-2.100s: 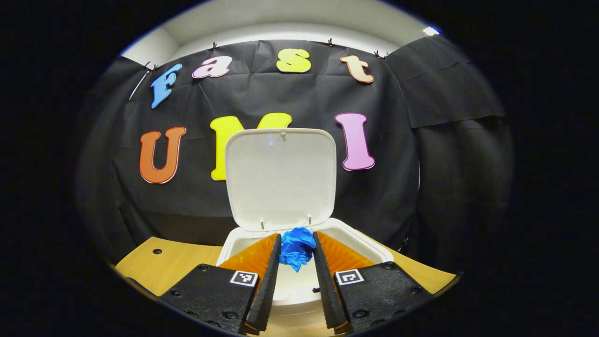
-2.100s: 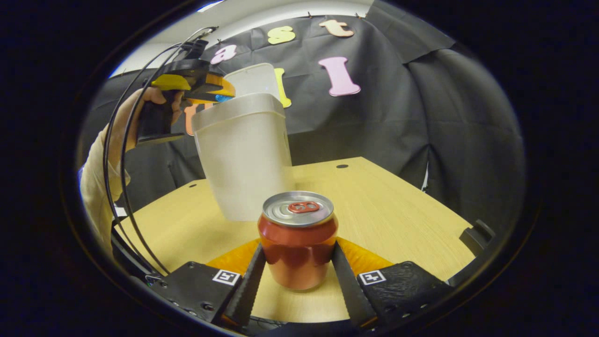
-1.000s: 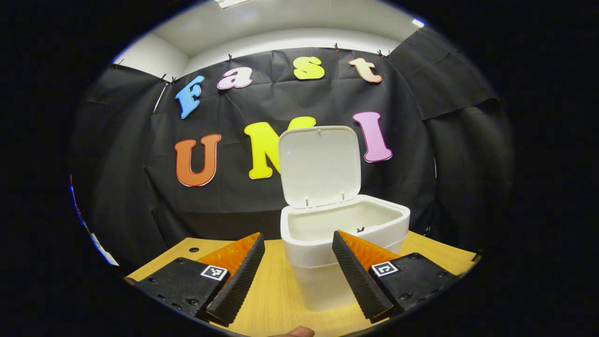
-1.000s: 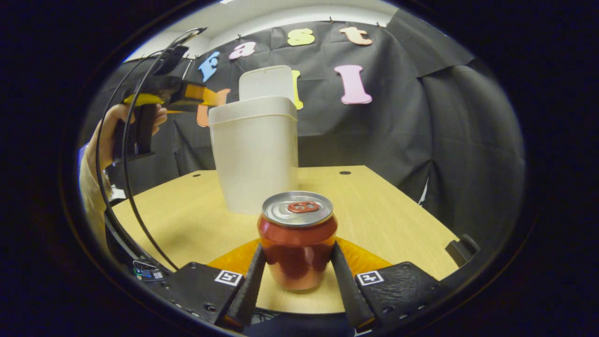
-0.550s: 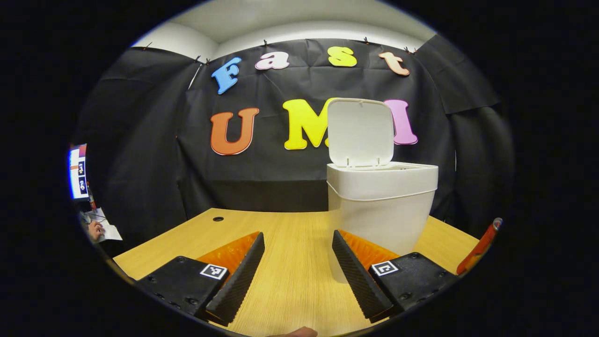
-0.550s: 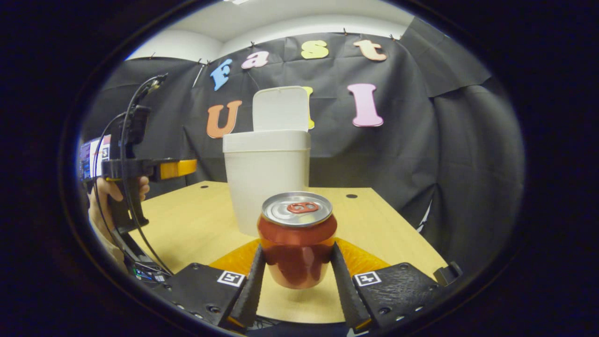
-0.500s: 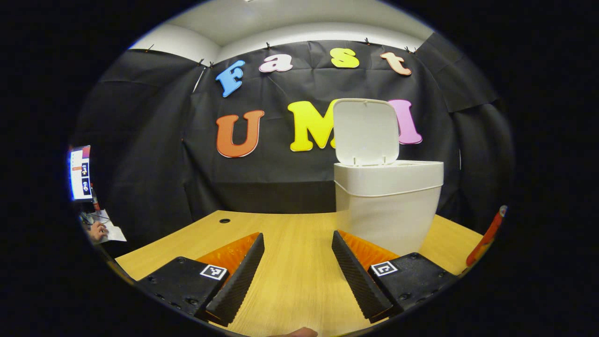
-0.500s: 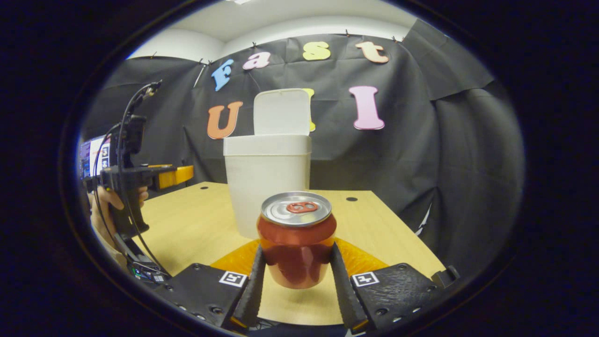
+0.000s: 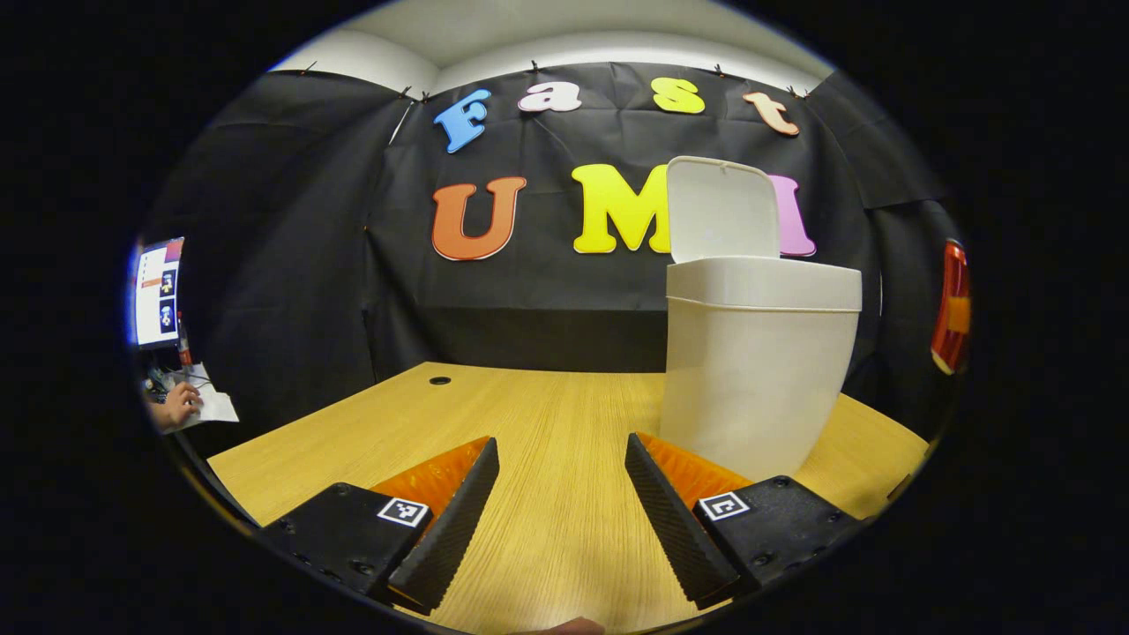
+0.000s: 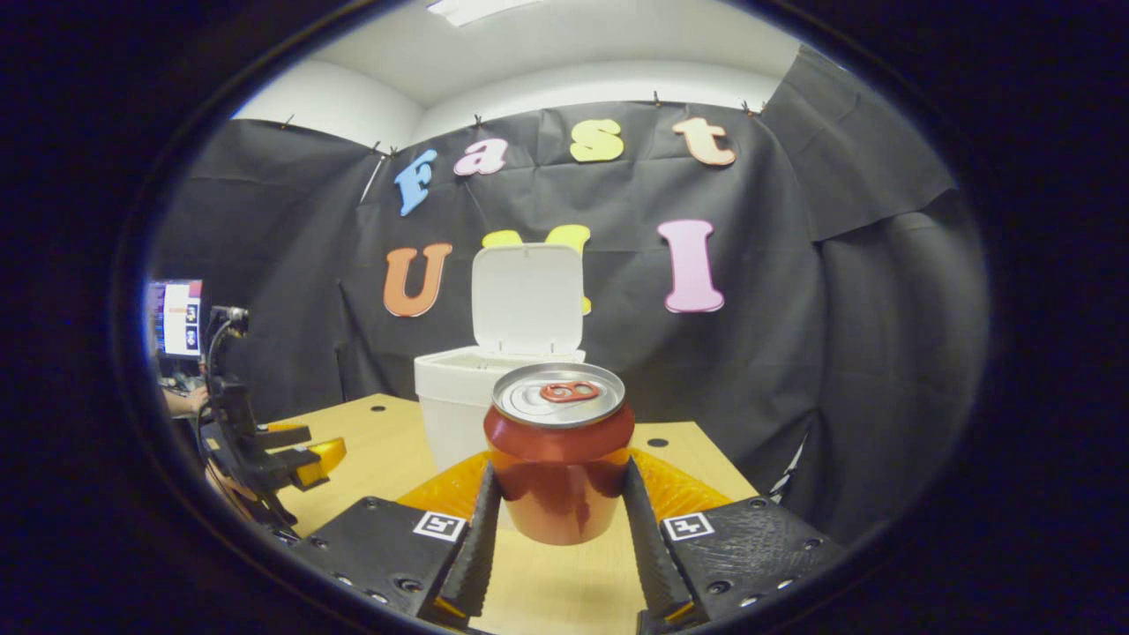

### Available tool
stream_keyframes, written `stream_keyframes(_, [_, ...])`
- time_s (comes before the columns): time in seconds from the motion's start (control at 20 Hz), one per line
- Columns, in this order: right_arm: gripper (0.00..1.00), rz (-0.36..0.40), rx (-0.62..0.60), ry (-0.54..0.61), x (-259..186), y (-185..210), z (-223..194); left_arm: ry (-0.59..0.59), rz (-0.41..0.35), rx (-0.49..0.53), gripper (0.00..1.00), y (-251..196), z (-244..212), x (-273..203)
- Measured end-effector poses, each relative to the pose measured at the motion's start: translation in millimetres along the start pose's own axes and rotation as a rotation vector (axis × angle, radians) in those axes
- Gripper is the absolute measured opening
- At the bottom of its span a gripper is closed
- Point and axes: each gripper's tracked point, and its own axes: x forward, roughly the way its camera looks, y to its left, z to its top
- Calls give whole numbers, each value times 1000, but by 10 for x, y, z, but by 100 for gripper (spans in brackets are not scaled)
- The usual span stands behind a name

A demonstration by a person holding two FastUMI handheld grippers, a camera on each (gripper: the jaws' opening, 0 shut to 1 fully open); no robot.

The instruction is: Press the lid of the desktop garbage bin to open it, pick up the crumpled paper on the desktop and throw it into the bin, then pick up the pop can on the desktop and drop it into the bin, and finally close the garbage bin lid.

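Note:
The white bin (image 9: 758,370) stands on the wooden table (image 9: 529,414) with its lid (image 9: 721,210) upright and open. My left gripper (image 9: 559,459) is open and holds nothing, low over the table, left of the bin and near it. In the right gripper view, my right gripper (image 10: 559,494) is shut on the red pop can (image 10: 559,441), held upright above the table and in front of the bin (image 10: 454,397). The open lid (image 10: 527,300) rises behind the can. The left gripper (image 10: 304,454) sits low at the far left. The bin's inside is hidden.
A red shape (image 9: 951,309) hangs at the right edge of the left gripper view, level with the bin's rim. A screen (image 9: 157,291) and a person's hand (image 9: 181,406) lie beyond the table's left side. A cable hole (image 9: 438,380) marks the far tabletop.
The left gripper let the blue crumpled paper go over the bin, opened, then drew back and sank to the bin's left. The right gripper has lifted the can higher.

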Motion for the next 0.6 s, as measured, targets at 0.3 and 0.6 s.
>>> stream_keyframes(0.3, [66, -14, -19, -57, 171, 23, 541, -9, -50, 8, 95, -63, -21, -3])
stream_keyframes(0.6, [68, 4, -35, -76, 473, 227, 972, 13, -60, -6, 95, 5, -150, 5])
